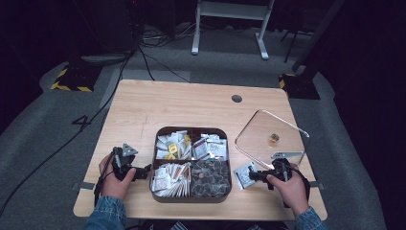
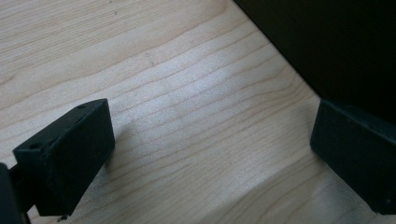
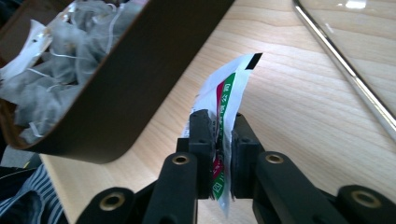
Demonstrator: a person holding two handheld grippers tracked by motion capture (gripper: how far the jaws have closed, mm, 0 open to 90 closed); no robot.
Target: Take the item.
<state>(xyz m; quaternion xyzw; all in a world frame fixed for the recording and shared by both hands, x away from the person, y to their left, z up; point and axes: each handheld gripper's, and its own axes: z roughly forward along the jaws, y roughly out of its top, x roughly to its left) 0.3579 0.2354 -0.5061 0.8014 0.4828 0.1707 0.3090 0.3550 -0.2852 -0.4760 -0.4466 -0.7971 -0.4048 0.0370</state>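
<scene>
Tabletop (image 1: 158,103): pale wood, fine wavy grain.
Tray (image 1: 158,195): dark brown, four compartments.
Sachet (image 3: 233,81) in right claw (image 3: 222,128): white, green and red stripe, black corner tab.
Tea bags (image 3: 56,70): grey-white mesh, white strings.
Lid (image 1: 270,125) at 3 o'clock of tray: clear, silver rim, gold knob.
Both claws: matte black.

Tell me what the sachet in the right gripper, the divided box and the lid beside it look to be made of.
Sachet: thin glossy paper or foil laminate, judging by its curl and printed white, green and red face. Divided box: dark brown, smooth rounded walls, probably plastic or lacquered wood. Lid: clear glass or acrylic; the table grain shows through, with a bright metallic-looking rim.
</scene>
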